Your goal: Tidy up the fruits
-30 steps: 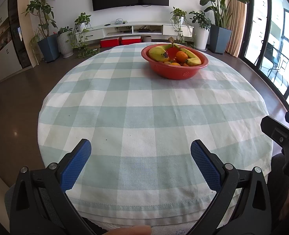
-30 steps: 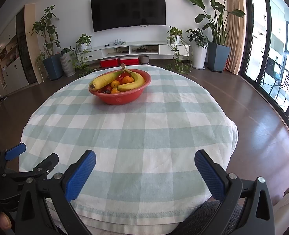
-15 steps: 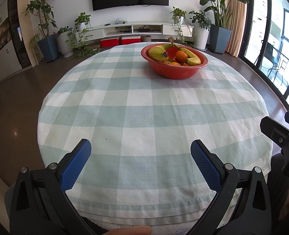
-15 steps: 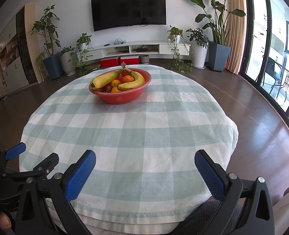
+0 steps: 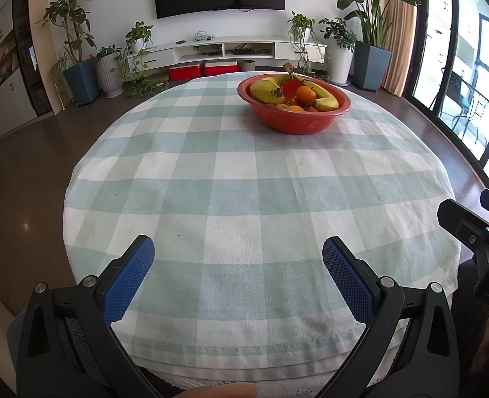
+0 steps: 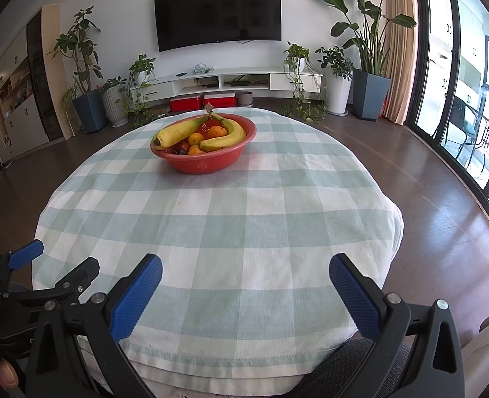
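Left wrist | left claw [image 5: 237, 258] spread, holding nothing | right claw [image 6: 244, 275] spread | red bowl [image 6: 208, 162] holds bananas [image 6: 226, 137], oranges

A round table wears a pale green and white checked tablecloth [image 6: 244, 219] that drapes over the edge all around, its hem stitched along the near edge. Beyond the far edge, a dark television [image 6: 217, 13] hangs on the white wall above a long white low cabinet [image 6: 224, 81], with two red boxes [image 6: 203, 101] on the floor beneath it. Potted plants line the wall: a leafy tree in a blue pot [image 6: 88, 109] at the left, a tall broad-leaved plant in a grey-blue pot [image 6: 370, 94] at the right, beside a beige curtain [image 6: 398, 49]. Glass doors [image 6: 459, 99] fill the right side. The floor [image 6: 426, 192] is dark polished wood
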Tool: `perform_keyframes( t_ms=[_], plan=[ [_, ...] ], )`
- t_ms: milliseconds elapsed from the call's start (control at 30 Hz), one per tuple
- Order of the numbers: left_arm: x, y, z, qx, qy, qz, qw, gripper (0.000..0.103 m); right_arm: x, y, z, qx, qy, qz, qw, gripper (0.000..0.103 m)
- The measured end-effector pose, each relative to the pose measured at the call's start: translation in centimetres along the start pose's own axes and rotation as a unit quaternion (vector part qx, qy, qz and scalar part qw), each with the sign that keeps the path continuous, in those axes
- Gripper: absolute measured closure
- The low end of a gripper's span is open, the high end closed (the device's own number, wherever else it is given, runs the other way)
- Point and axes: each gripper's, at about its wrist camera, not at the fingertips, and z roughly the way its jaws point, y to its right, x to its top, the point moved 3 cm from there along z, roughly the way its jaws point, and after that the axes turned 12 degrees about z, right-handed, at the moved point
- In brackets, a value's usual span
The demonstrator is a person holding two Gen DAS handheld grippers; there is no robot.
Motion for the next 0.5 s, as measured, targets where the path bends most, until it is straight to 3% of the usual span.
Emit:
perform_keyframes(
  t_ms=[500],
  plan=[
    [0.03,0.02,-0.01,0.000,0.000,0.000,1.0000,0.000,0.11,-0.01,-0.13,0.000,-0.001,0.000,1.000,0.000]
  ],
)
